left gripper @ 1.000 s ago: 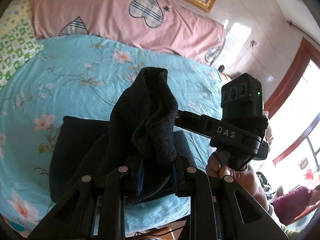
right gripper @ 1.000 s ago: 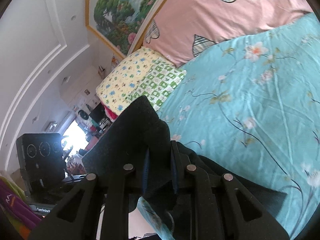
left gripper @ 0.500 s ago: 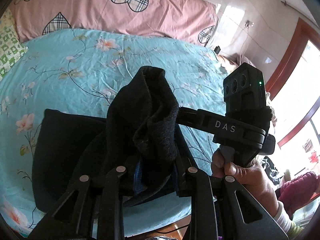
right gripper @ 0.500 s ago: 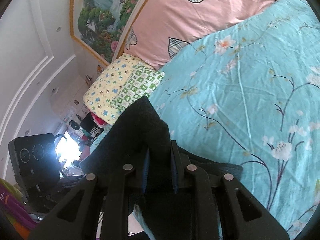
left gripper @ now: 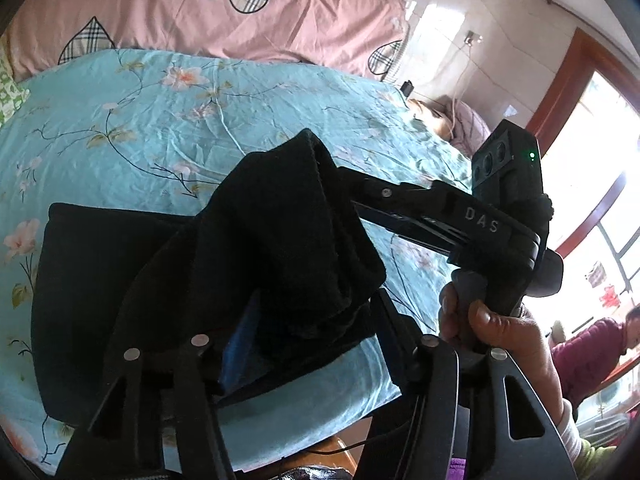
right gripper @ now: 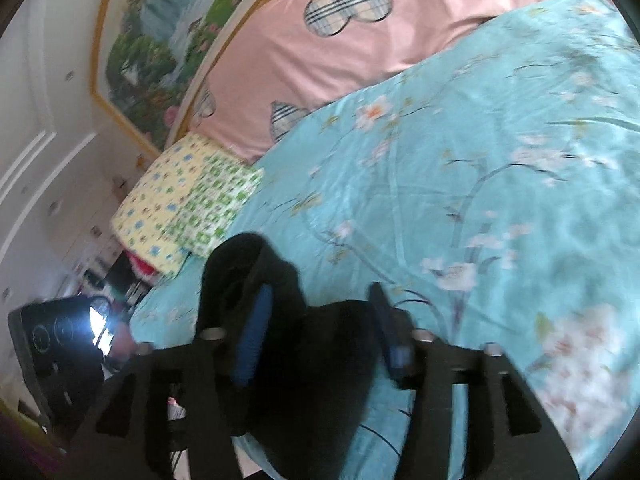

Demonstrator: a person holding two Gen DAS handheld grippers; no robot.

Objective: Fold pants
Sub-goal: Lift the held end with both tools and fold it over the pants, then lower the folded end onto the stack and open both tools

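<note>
The black pants (left gripper: 100, 288) lie in a dark fold on the near edge of the turquoise floral bed (left gripper: 160, 112). One bunched end (left gripper: 288, 220) stands up between the fingers of my left gripper (left gripper: 308, 320), whose jaws are spread wide with the cloth loose between them. My right gripper (right gripper: 320, 320) is open too, blue pads (right gripper: 252, 340) apart, with the pants (right gripper: 248, 272) slumped against the left pad. The right gripper's body with its camera block (left gripper: 504, 208) crosses the left wrist view, held by a hand (left gripper: 492, 332).
A pink quilt with plaid hearts (left gripper: 200, 12) lies along the far side of the bed. A yellow and green pillow (right gripper: 188, 204) sits at the far left corner. A window (left gripper: 600, 200) and a seated person (left gripper: 592, 352) are to the right. A framed painting (right gripper: 160, 40) hangs above.
Both grippers have opened and let go of the pants' bunched end, which has sagged. Both have tipped down toward the bed.
</note>
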